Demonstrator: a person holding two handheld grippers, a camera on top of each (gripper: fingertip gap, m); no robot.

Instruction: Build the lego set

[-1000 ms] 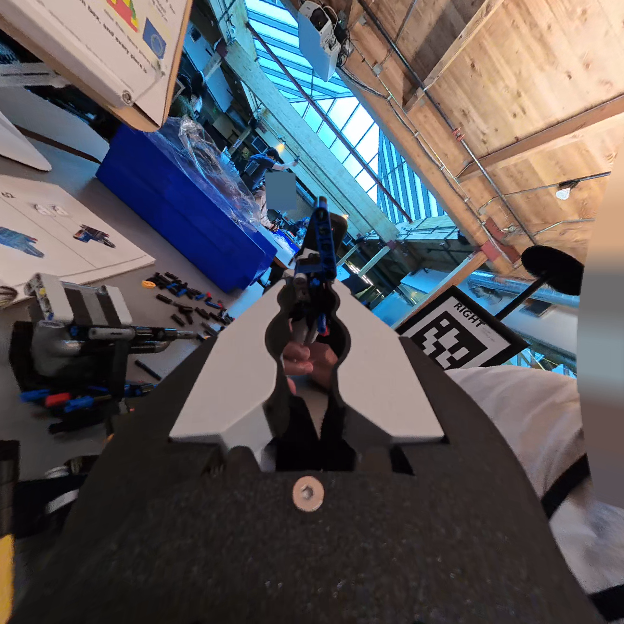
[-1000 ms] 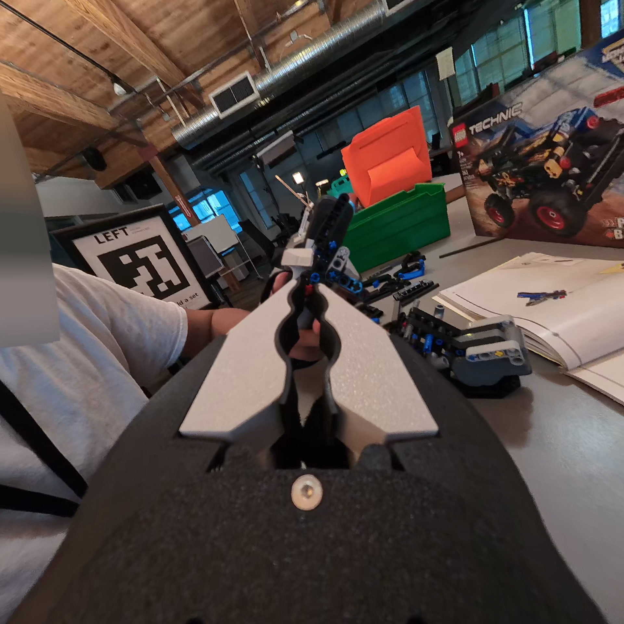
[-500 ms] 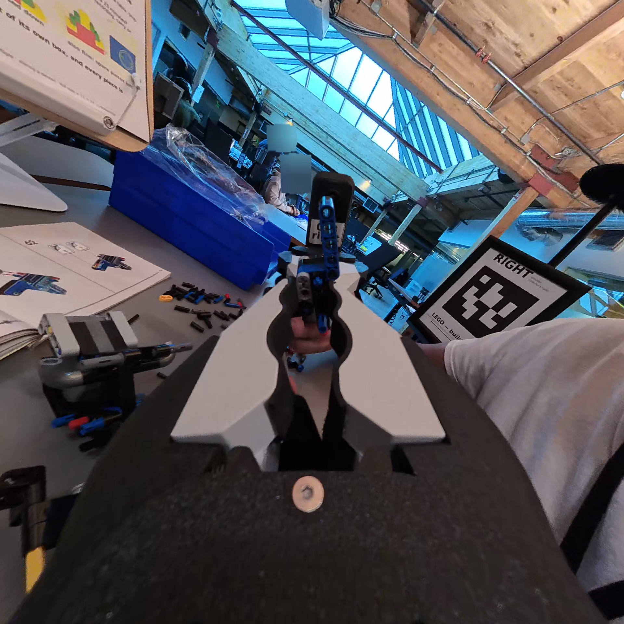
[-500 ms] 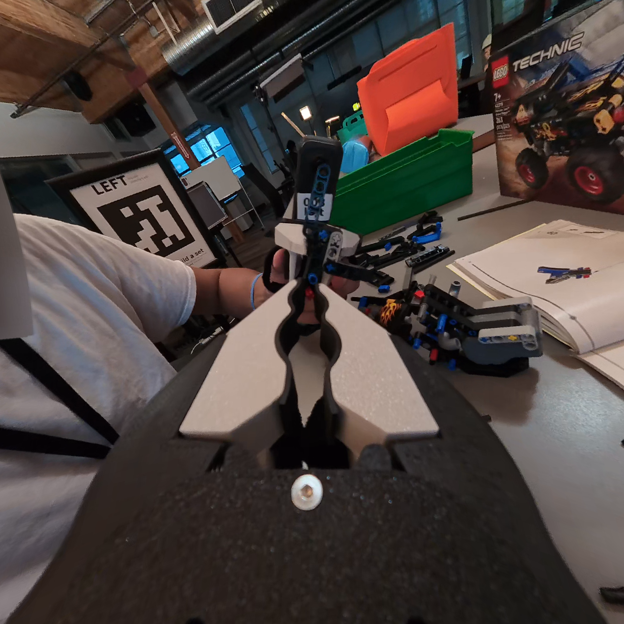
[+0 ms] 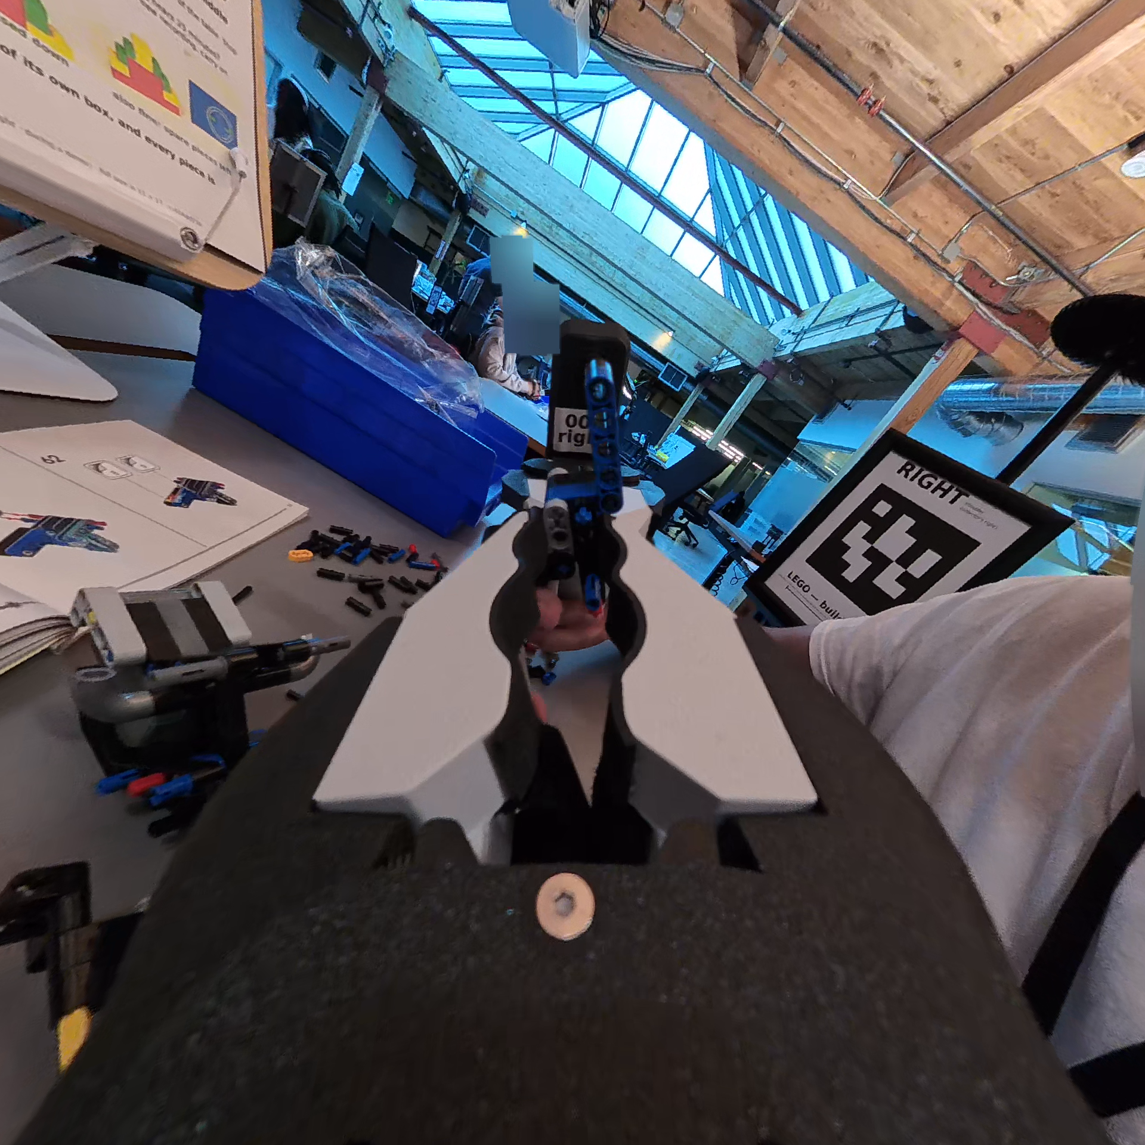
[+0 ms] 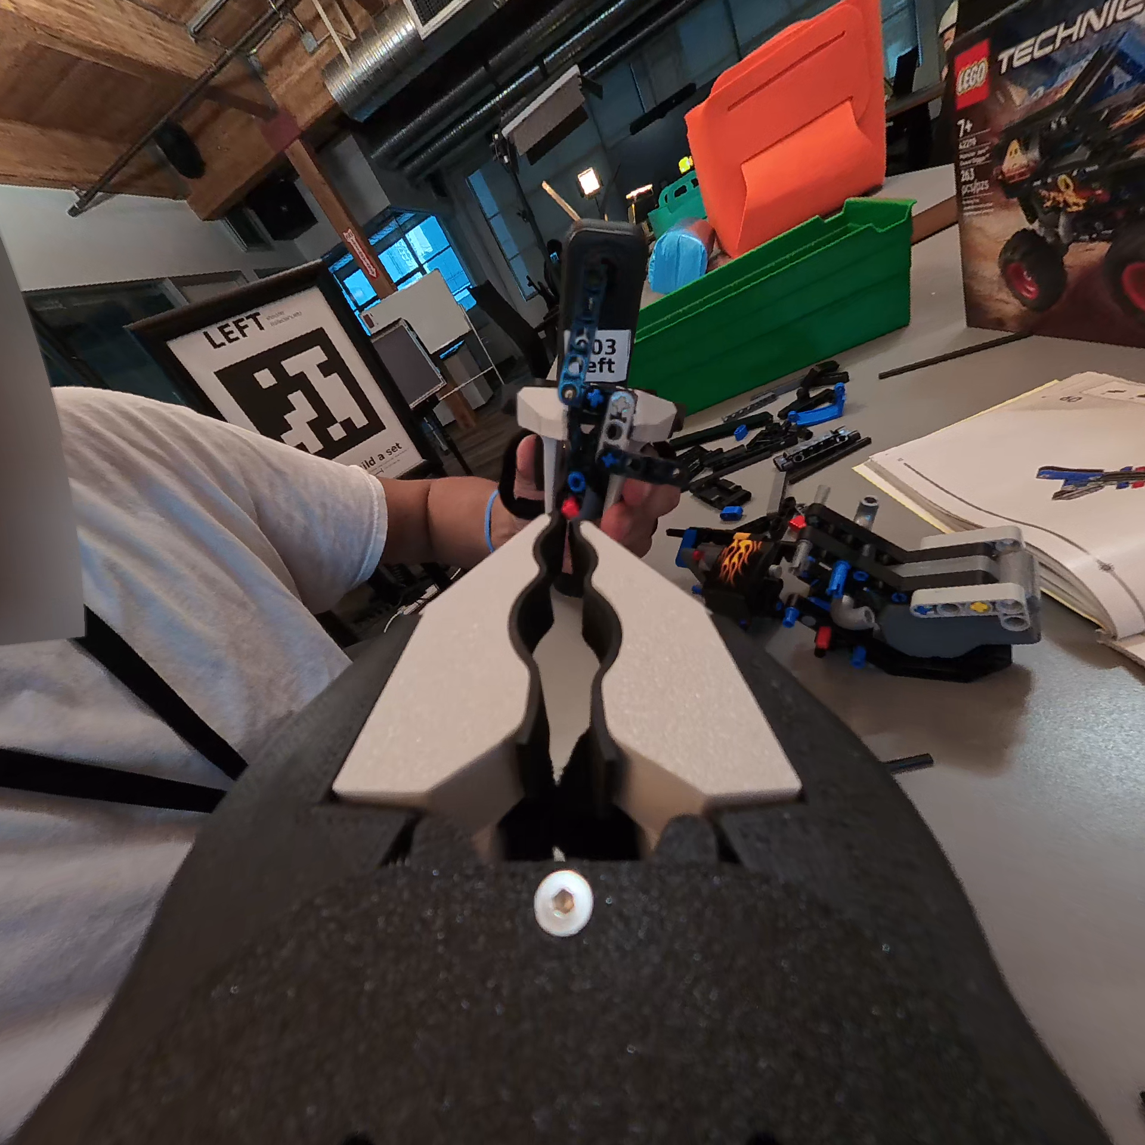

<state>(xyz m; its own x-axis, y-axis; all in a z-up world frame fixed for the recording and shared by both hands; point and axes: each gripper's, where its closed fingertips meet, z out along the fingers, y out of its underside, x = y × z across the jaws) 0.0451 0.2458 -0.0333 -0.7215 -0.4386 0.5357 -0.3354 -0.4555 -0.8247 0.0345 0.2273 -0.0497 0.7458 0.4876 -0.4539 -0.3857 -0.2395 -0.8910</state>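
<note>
My left gripper (image 5: 573,533) is shut on a small lego sub-assembly (image 5: 601,446) made of a blue beam, a grey piece and black parts, held up in the air. The right wrist view shows it from the other side (image 6: 610,427), between the left gripper's white fingers (image 6: 539,412). My right gripper (image 6: 567,526) faces it with its fingers closed together. A red pin (image 6: 569,508) at the near end of the sub-assembly sits just at its tips. Nothing shows between its pads.
The partly built truck chassis (image 6: 867,595) stands on the grey table, also in the left wrist view (image 5: 161,650). Around it are an instruction booklet (image 6: 1022,465), loose pins (image 5: 365,557), loose beams (image 6: 774,434), a green bin (image 6: 774,310), a blue bin (image 5: 347,396) and the set's box (image 6: 1053,155).
Both grippers have tilted down toward the table while staying tip to tip. The sub-assembly has stayed in the left grasp. The right fingers have closed a little further.
</note>
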